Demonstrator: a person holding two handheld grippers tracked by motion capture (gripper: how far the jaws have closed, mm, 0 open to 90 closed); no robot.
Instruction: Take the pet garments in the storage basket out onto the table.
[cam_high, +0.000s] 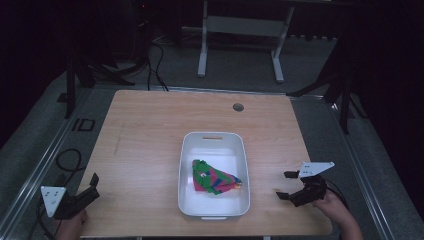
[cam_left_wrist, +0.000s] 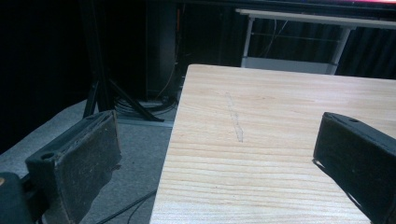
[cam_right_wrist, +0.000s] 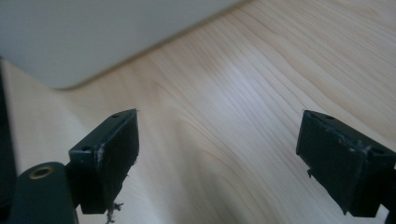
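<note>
In the high view my left hand (cam_high: 71, 225) is cut off by the bottom edge, and also my right forearm. The pattern on the colourful cloth (cam_high: 215, 178) in the white bin (cam_high: 187, 150) is too small to tell, and I cannot tell how it is folded. In the right gripper view the bin (cam_right_wrist: 93, 37) is blurred and cut by the top edge; its inside is hidden. In the left gripper view the right pad (cam_left_wrist: 359, 154) is cut off by the picture's edge. The room behind the table (cam_high: 140, 130) is too dark to tell.

Dim, dark surroundings; soft overhead sheen on table (cam_right_wrist: 243, 88), slightly blurred
</note>
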